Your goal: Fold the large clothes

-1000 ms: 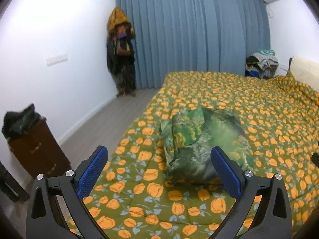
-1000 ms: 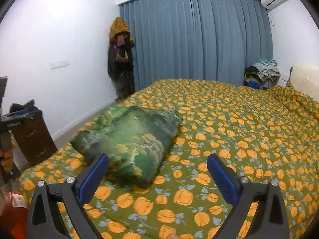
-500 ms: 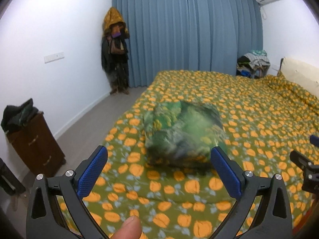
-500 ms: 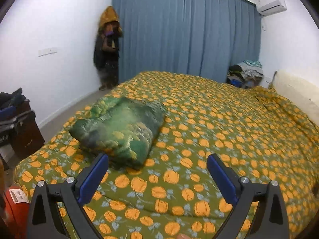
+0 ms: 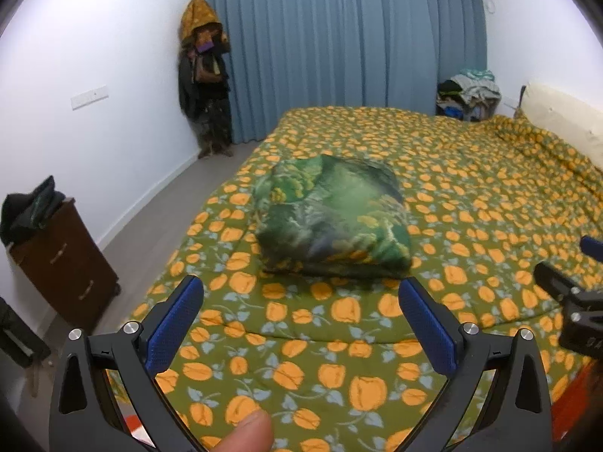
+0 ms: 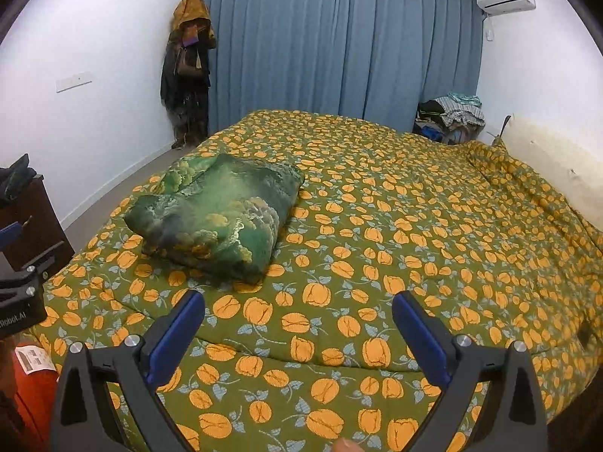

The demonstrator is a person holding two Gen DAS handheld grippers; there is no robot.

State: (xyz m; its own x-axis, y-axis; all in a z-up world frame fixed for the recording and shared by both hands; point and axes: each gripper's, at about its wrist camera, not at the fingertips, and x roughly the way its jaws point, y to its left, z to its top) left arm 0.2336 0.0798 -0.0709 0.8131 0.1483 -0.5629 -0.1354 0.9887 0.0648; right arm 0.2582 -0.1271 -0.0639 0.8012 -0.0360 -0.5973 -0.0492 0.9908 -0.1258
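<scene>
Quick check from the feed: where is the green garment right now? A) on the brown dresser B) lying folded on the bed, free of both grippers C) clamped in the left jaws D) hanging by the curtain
B: the green garment lies as a folded bundle on the floral bedspread, and both the left gripper and right gripper hold their jaws open short of it.

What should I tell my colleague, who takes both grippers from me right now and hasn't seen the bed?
Left gripper: open, empty, hovering off the bed's near edge.
Right gripper: open, empty, also short of the bed.
Green patterned garment: a compact folded bundle lying on the orange-flowered bedspread, near the corner toward the brown dresser; neither gripper touches it.
Done: this garment looks folded.
Left: probably nothing on this piece; a clothes pile sits beyond the bed's far corner, possibly next.
</scene>
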